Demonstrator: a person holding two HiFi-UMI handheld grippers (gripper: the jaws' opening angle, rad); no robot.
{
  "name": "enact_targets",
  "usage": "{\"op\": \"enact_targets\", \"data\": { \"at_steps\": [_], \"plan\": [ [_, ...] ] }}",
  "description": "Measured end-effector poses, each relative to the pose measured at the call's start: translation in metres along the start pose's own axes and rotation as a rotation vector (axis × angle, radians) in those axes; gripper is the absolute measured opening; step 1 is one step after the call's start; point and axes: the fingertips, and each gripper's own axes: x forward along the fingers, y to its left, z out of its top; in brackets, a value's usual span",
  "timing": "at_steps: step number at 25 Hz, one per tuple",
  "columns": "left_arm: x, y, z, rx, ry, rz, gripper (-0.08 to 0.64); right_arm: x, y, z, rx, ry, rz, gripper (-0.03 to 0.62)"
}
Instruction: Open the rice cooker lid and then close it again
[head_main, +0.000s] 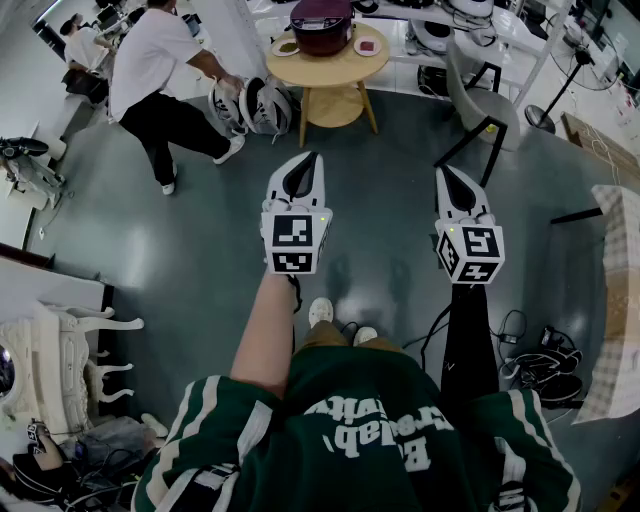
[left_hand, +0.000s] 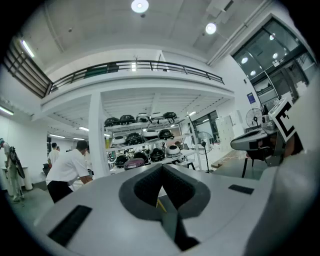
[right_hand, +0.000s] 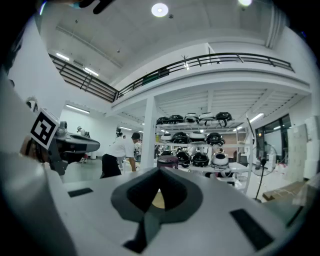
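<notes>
The maroon rice cooker (head_main: 322, 25) stands with its lid down on a small round wooden table (head_main: 335, 70) some way ahead of me across the floor. It shows small and distant as a rice cooker (left_hand: 134, 163) past the left jaws and as a rice cooker (right_hand: 167, 161) past the right jaws. My left gripper (head_main: 309, 160) and right gripper (head_main: 446, 173) are held out level side by side above the grey floor, both pointing toward the table and far from it. Each is shut with nothing between its jaws, as seen at the left gripper (left_hand: 161, 169) and right gripper (right_hand: 159, 173).
A person in a white shirt (head_main: 155, 65) bends over cookers on the floor (head_main: 255, 105) left of the table. A grey chair (head_main: 478, 95) and a fan (head_main: 548, 112) stand to the right. Shelves of cookers (left_hand: 142, 135) line the back. Cables (head_main: 535, 355) lie at my right.
</notes>
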Motion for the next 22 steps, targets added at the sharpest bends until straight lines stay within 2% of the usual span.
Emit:
{"op": "enact_targets", "data": {
  "at_steps": [10, 16, 19, 22],
  "plan": [
    [-0.021, -0.03, 0.004, 0.022, 0.006, 0.014, 0.0, -0.029, -0.009, -0.007, -0.021, 0.01, 0.032, 0.005],
    [-0.024, -0.022, 0.003, 0.018, 0.017, 0.034, 0.0, -0.026, -0.015, -0.013, 0.012, 0.018, 0.02, 0.006],
    [-0.022, -0.016, 0.003, 0.006, 0.014, 0.029, 0.014, -0.017, -0.009, -0.012, 0.013, 0.015, 0.046, 0.059],
    [-0.012, -0.006, 0.004, 0.007, 0.0, 0.027, 0.09, 0.003, -0.004, -0.003, -0.003, 0.004, 0.068, 0.129]
  ]
}}
